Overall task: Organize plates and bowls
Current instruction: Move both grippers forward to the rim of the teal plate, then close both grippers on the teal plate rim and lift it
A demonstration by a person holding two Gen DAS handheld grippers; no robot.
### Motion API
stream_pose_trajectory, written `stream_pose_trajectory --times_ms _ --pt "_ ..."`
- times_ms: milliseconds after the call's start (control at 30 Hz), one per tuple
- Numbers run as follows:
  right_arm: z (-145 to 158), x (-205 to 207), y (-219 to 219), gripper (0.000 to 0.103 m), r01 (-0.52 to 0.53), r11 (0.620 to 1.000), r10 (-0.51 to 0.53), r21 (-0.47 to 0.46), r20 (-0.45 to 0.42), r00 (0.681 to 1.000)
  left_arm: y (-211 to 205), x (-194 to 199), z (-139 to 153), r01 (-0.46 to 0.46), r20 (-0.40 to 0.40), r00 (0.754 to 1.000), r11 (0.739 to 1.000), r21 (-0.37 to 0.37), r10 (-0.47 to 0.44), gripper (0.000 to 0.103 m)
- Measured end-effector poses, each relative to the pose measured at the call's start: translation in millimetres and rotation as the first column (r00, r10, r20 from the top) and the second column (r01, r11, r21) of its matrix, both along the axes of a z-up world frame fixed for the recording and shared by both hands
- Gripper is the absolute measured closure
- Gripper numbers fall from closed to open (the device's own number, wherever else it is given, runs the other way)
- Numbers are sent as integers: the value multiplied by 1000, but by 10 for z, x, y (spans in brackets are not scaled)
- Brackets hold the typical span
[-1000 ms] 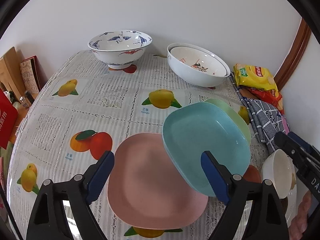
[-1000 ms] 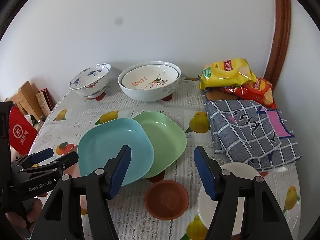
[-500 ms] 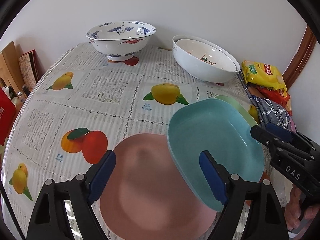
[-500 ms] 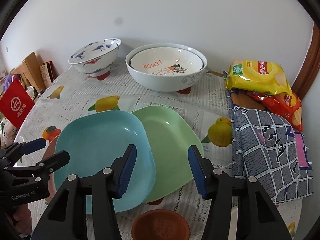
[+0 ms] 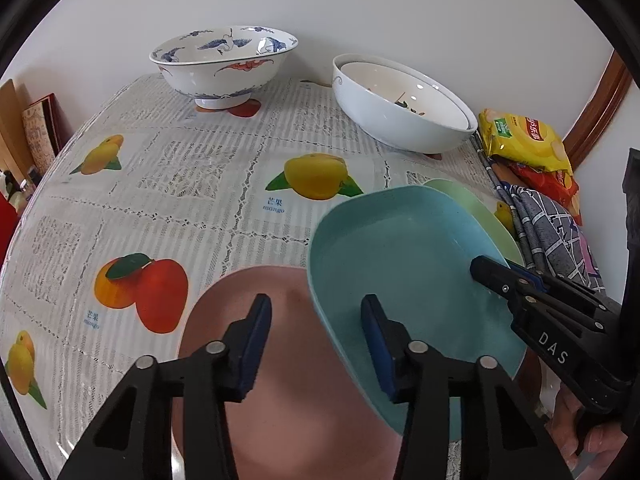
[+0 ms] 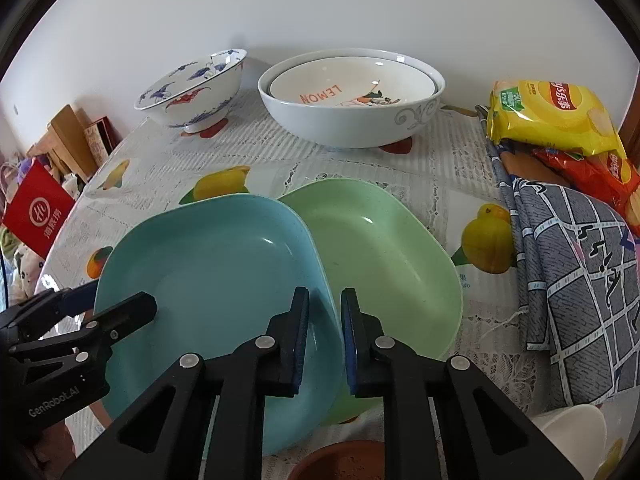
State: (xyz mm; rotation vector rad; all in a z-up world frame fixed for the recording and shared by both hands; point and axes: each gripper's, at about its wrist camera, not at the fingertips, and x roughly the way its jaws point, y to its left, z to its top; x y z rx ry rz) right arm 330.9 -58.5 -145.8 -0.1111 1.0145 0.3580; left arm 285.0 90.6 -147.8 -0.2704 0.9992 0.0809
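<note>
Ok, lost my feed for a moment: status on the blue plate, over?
Both jaws closing. Right gripper pinching blue plate rim; left gripper straddles opposite rim, no grip yet. Plate overlaps pink plate and green plate.

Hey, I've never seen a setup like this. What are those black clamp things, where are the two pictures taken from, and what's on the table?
There is no robot arm: a person holds a black two-finger tool in each hand. Each picture comes from a wide-angle camera on one tool, looking along its fingers. The left tool has its jaws closing, with one rim of the blue plate between them but not pinched. The right tool is closing on the opposite rim. The blue plate overlaps a pink plate and a green plate. Behind are a blue-patterned bowl and two nested white bowls, with snack bags and a checked cloth to the right.
</note>
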Motion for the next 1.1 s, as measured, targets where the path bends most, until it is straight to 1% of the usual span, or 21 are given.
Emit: stream_pose_trajectory --times_ms 33,100,167,233,333,500,567,900,1100 --pt "10 -12 -7 90 5 1000 -5 15 0 1000 3 -3 -4 3 4 1000 1000 -12 -3 73" --pt "35 -39 -3 93 13 999 -13 29 -2 1000 -8 -17 6 13 10 1000 1000 -26 -13 82" --pt "69 -83 9 93 22 999 -22 31 6 1000 -19 -34 29 10 14 1000 1000 2 -10 84" --pt "102 -130 8 94 33 999 -33 38 12 999 -4 -67 51 8 20 1000 1000 6 -8 88" --pt "152 -211 -16 95 51 997 -51 51 11 999 45 -137 106 9 29 1000 1000 -15 -8 89" --pt "313 -416 -56 96 77 993 -79 87 14 997 64 -294 246 23 38 999 999 -23 -22 90" --pt "389 -520 -64 96 81 992 -83 94 21 996 67 -378 310 29 54 998 999 -30 -28 90" --pt "644 -1038 -145 96 128 984 -134 119 38 990 22 -753 526 69 79 995 997 -36 -66 90" --pt "709 -1312 -142 96 140 981 -146 131 35 989 50 -936 576 85 85 993 996 -32 -82 90"
